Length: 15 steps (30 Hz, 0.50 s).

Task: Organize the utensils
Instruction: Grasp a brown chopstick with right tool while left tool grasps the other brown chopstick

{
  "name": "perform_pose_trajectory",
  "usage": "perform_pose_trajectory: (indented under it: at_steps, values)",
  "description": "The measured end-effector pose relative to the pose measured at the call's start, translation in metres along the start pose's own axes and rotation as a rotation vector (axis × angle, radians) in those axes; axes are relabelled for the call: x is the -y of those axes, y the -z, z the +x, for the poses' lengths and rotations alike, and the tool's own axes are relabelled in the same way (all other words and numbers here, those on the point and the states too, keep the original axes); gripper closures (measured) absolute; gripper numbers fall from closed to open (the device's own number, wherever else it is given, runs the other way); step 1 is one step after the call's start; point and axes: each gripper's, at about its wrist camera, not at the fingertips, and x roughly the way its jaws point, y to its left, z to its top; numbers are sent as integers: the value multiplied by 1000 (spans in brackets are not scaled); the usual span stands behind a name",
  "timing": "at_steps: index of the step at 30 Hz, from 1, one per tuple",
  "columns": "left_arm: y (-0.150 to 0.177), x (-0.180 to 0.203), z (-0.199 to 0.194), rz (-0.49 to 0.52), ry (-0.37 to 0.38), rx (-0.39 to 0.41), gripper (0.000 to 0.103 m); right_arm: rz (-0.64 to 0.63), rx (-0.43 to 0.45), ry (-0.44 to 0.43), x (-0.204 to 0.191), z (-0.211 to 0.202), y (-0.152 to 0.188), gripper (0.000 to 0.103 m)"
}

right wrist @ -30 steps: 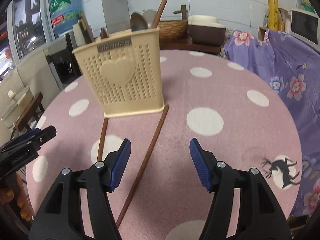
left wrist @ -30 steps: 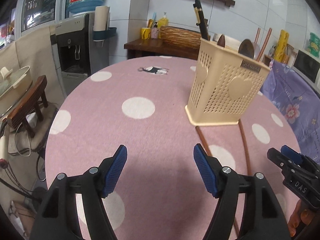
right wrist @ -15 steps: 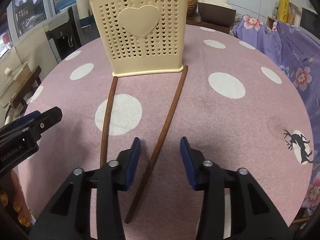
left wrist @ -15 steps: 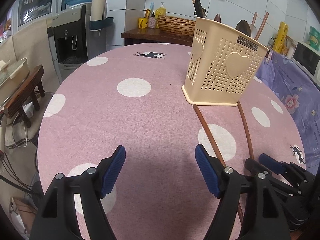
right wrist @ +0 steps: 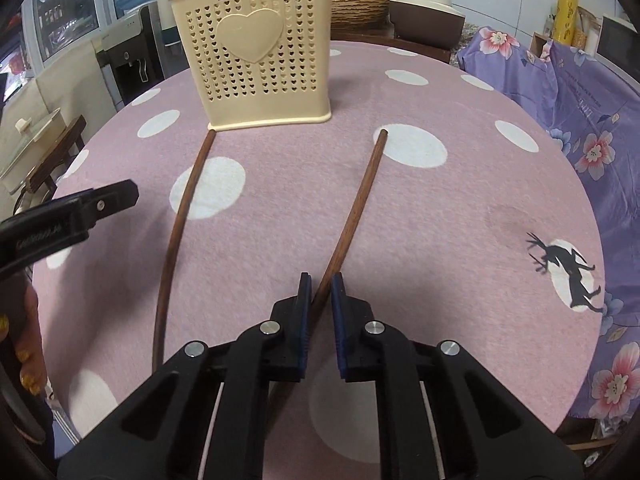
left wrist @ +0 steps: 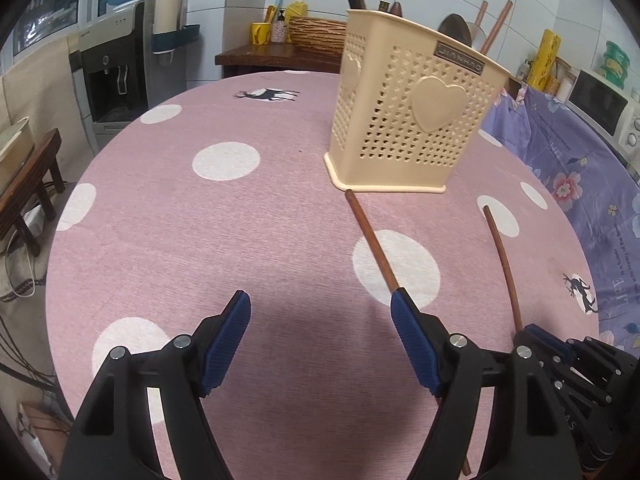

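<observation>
A cream perforated utensil holder (left wrist: 412, 120) with a heart stands on the pink dotted table (left wrist: 240, 220); it also shows in the right wrist view (right wrist: 260, 56). Several utensil handles stick out of it. Two brown chopsticks lie in front of it. My right gripper (right wrist: 320, 280) is shut on the right chopstick (right wrist: 356, 204), whose far end has shifted away from the holder. The left chopstick (right wrist: 180, 216) lies flat, its tip at the holder's base. My left gripper (left wrist: 320, 304) is open and empty above the table, the left chopstick (left wrist: 372, 244) passing under its right finger.
A purple flowered cloth (right wrist: 580, 120) covers furniture to the right of the table. A water dispenser (left wrist: 116, 76) and a wooden stool (left wrist: 28, 184) stand to the left. A sideboard with a wicker basket (left wrist: 316, 32) is behind the table.
My right gripper has closed from open onto the right chopstick and drawn it back from the holder. My left gripper stayed open and shifted little.
</observation>
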Motion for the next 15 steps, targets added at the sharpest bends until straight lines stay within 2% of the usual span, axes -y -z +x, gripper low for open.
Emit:
perform_pose_trajectory:
  at_steps: [5,8,9,10,12,15]
  values:
    - [1,12,8,26,19,-32,31,-6,-25,-4,14,-10,11,92]
    - [0,17,12,39,16,-39,31,25,-27,-42,23,-12,12,90]
    - [-1,18,13,39,14,-40,31,50,-13,-50,27,-14,11,86]
    - [-3,19,14,39,12,-40,31,69,1,-56,30,-15,9,75]
    - [-8,20,15,40,8,-38,31,75,29,-69,33,-15,1,61]
    - [-18,23,18,46,3,-31,32,78,53,-67,35,-8,-15,61]
